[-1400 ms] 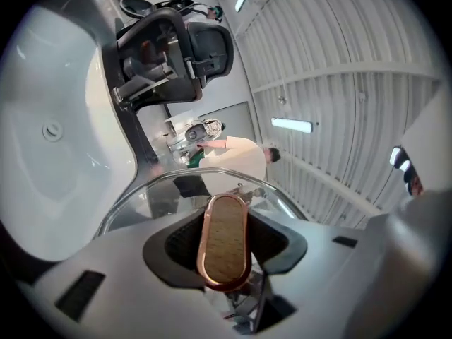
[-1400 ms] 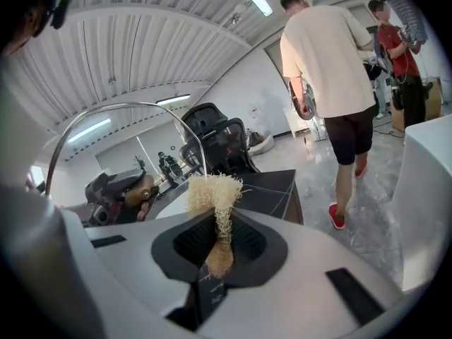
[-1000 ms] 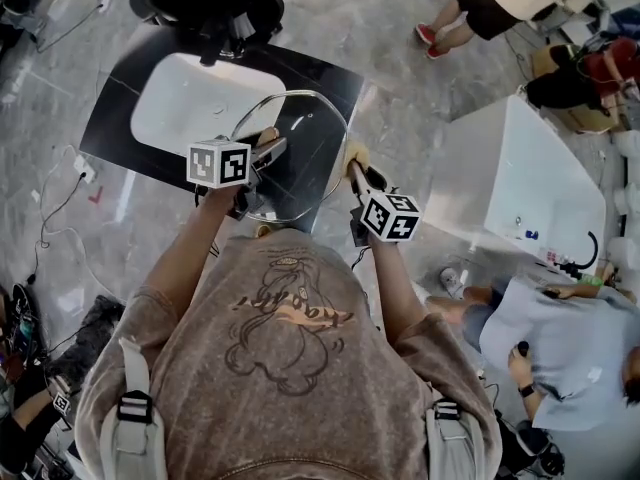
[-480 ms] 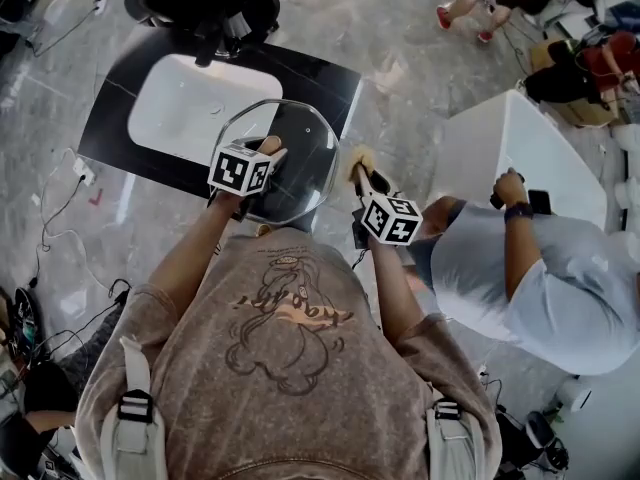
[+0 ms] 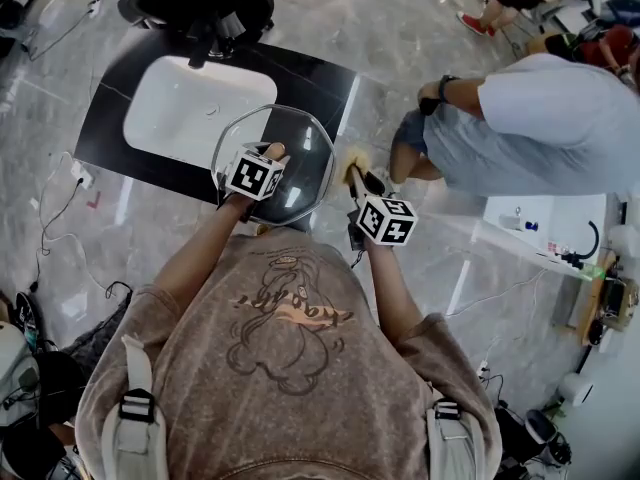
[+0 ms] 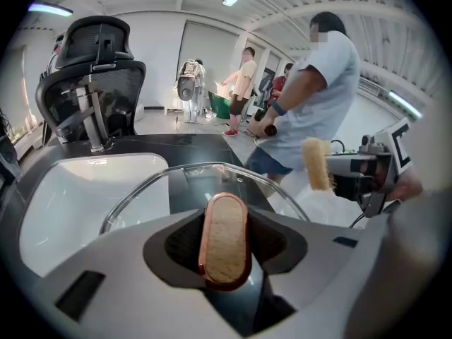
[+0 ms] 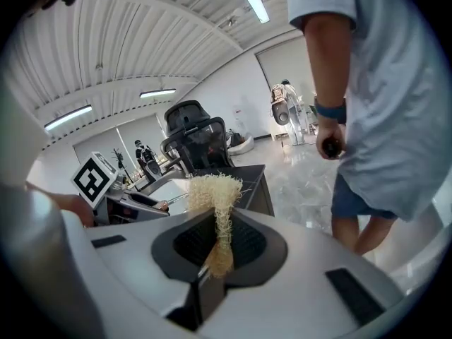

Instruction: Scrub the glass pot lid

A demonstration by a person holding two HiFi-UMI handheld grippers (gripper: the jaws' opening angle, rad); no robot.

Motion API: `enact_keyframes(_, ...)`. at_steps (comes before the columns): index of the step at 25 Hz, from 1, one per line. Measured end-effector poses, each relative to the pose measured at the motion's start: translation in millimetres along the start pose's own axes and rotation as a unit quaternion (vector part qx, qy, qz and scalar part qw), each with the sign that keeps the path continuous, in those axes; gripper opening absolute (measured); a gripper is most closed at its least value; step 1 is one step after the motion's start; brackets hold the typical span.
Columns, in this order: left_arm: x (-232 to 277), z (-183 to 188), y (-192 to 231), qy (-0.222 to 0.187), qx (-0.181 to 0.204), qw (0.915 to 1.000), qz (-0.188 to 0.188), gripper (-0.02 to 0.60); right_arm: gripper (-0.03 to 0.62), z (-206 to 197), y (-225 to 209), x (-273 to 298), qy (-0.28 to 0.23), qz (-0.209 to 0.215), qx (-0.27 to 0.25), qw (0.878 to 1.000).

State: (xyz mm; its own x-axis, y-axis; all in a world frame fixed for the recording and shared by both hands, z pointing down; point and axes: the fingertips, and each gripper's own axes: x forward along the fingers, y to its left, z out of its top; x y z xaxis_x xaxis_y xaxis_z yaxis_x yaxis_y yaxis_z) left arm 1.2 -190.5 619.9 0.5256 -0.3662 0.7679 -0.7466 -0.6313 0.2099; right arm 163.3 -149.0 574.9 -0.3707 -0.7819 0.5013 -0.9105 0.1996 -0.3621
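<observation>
White basin (image 5: pixel 195 108) sits left on the black surface (image 5: pixel 105 128), chair (image 6: pixel 92 69) beyond its far edge. Left tongs (image 5: pixel 270 156) clamp the wooden handle (image 6: pixel 224 240) of the glass pot lid (image 5: pixel 305 138), held over the near right corner, near rim hidden behind the tongs. Right tongs (image 5: pixel 357 175) pinch a fibrous scrubber (image 7: pixel 212 189) just beside the lid's right rim; a bystander (image 5: pixel 540 118) crowds the right edge.

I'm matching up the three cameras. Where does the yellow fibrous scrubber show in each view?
Head view: the yellow fibrous scrubber is at centre, just right of the round glass pot lid, at the tip of the right gripper.
Left gripper view: right of centre, standing upright.
Right gripper view: bottom centre, pinched between the jaws.
Shared landmark: the black office chair.
</observation>
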Motion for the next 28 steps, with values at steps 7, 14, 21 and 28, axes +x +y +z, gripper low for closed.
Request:
enact_keyframes(7,15.0,-2.3,1.9,0.012,0.004,0.9999,0.010,0.181,0.044,-2.1,-1.4,0.9,0.004,0.001,0.005,1.000)
enact_keyframes(14,26.3,-7.1,7.3,0.015,0.020,0.9995,0.020,0.182,0.044,-4.1,-3.4,4.2,0.006,0.001,0.009,1.000)
enact_keyframes(21,28.1,-6.6,5.7,0.009,0.034,0.9989,0.031,0.183,0.044,-6.5,-0.7,6.5,0.011,0.008,0.010,1.000)
enact_keyframes(28,11.6,20.2,4.0,-0.047,0.021,0.9984,0.025,0.202,0.044,-3.8,2.7,10.1,0.012,0.015,0.007,1.000)
